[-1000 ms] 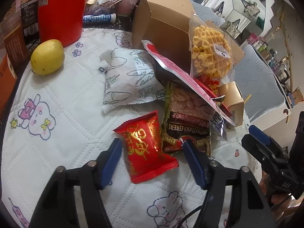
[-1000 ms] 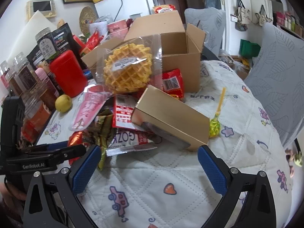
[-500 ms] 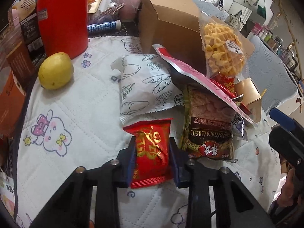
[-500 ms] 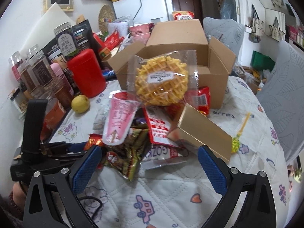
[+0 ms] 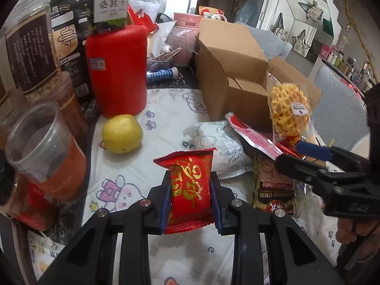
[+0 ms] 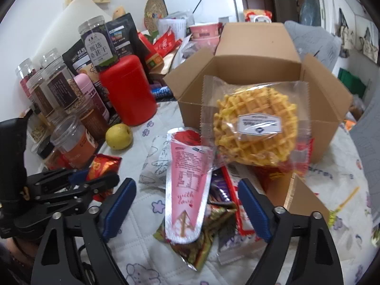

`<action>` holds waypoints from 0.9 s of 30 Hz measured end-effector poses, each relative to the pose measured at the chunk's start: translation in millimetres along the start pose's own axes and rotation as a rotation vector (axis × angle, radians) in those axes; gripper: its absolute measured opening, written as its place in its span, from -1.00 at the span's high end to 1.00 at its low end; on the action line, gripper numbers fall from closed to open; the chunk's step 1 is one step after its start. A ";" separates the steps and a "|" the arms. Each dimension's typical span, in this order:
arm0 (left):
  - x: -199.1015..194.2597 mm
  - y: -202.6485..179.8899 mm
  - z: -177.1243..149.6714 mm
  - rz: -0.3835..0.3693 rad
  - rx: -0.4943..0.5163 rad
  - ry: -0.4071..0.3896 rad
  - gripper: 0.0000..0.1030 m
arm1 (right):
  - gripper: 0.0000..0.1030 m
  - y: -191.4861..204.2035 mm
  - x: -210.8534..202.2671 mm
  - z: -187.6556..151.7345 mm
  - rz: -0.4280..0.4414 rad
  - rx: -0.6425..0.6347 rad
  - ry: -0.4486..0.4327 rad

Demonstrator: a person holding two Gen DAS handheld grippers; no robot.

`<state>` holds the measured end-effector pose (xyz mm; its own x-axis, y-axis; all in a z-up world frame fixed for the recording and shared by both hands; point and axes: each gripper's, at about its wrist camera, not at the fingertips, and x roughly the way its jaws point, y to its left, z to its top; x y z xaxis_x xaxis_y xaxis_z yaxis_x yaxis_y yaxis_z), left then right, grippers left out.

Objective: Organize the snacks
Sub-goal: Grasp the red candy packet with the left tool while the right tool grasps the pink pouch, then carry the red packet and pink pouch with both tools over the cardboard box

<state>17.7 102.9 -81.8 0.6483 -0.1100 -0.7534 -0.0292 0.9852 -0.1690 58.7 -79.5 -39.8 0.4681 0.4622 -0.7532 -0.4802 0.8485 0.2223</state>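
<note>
My left gripper (image 5: 190, 200) is shut on a red snack packet with gold print (image 5: 188, 185) and holds it lifted above the quilted table cover; the packet also shows in the right wrist view (image 6: 103, 166). An open cardboard box (image 5: 228, 76) stands behind, also in the right wrist view (image 6: 258, 76). A bagged waffle (image 6: 255, 124) leans on the box front. My right gripper (image 6: 187, 210) is open, its jaws on either side of a pink pouch (image 6: 187, 190) lying on a pile of snack packets. A brown cereal packet (image 5: 275, 185) lies to the right.
A yellow fruit (image 5: 122, 134), a red canister (image 5: 117, 71) and several jars (image 6: 68, 118) stand at the left. A white bread bag (image 5: 220, 144) lies by the box. A small gold box (image 6: 301, 201) and a lollipop (image 6: 342, 206) lie at the right.
My left gripper has shut on the red packet and lifted it off the cover, tilting up. My right gripper has moved in over the pink pouch, still open.
</note>
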 end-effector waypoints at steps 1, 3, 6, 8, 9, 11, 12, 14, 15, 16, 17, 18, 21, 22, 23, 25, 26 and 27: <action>-1.6 1.4 -0.2 -0.001 -0.004 -0.002 0.44 | -0.51 -2.1 8.5 2.4 0.003 0.015 0.026; -1.4 4.3 -1.3 -0.006 -0.013 -0.006 0.44 | -0.44 -4.2 17.0 5.0 -0.017 0.023 0.047; 1.2 5.5 -1.6 -0.016 -0.022 -0.002 0.44 | -0.26 -3.6 24.9 8.1 -0.024 0.013 0.067; 2.1 5.8 -3.0 -0.022 -0.026 0.005 0.44 | 0.01 -3.3 31.5 7.9 -0.015 0.015 0.095; 2.9 5.7 -3.2 -0.025 -0.027 0.008 0.44 | 0.08 -4.1 35.8 6.7 -0.008 0.020 0.109; 3.8 4.5 -4.5 -0.030 -0.028 0.014 0.44 | 0.15 -6.0 38.7 4.3 -0.008 0.025 0.110; 3.9 4.1 -4.8 -0.031 -0.028 0.015 0.44 | 0.23 -6.4 38.2 4.2 -0.004 0.032 0.107; 2.2 2.3 -6.4 -0.031 -0.027 0.016 0.44 | 0.41 -7.1 34.9 3.6 -0.002 0.042 0.098; 1.4 1.8 -6.5 -0.033 -0.027 0.016 0.44 | 0.45 -6.5 33.5 3.5 -0.009 0.036 0.095; 0.3 1.0 -7.0 -0.034 -0.026 0.016 0.44 | 0.46 -5.3 31.9 3.6 -0.011 0.027 0.091; -2.0 -0.4 -7.5 -0.034 -0.024 0.013 0.44 | 0.47 -3.8 29.5 3.0 -0.012 0.018 0.087; -4.0 -1.9 -8.1 -0.034 -0.022 0.011 0.44 | 0.48 -1.5 25.9 1.6 -0.016 0.004 0.080; -10.0 -5.5 -8.8 -0.037 -0.019 0.003 0.44 | 0.48 4.7 14.8 -2.0 -0.020 -0.027 0.050; -12.9 -7.2 -9.2 -0.039 -0.017 0.000 0.44 | 0.48 6.6 8.6 -4.7 -0.021 -0.034 0.038; -15.0 -8.5 -9.9 -0.039 -0.015 -0.002 0.44 | 0.48 7.5 4.5 -6.8 -0.022 -0.038 0.031; -19.9 -11.7 -10.8 -0.040 -0.008 -0.009 0.44 | 0.48 9.8 -4.0 -11.2 -0.026 -0.045 0.019; -22.8 -13.8 -11.6 -0.042 -0.005 -0.011 0.44 | 0.48 10.7 -9.1 -14.0 -0.024 -0.048 0.013; -24.6 -15.0 -12.1 -0.045 -0.003 -0.013 0.44 | 0.48 11.4 -14.6 -16.9 -0.020 -0.048 0.007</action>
<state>-7.1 89.2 -68.4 0.6587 -0.1526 -0.7367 -0.0020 0.9789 -0.2045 33.9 -80.9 -36.8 0.4729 0.4438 -0.7612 -0.5062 0.8439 0.1776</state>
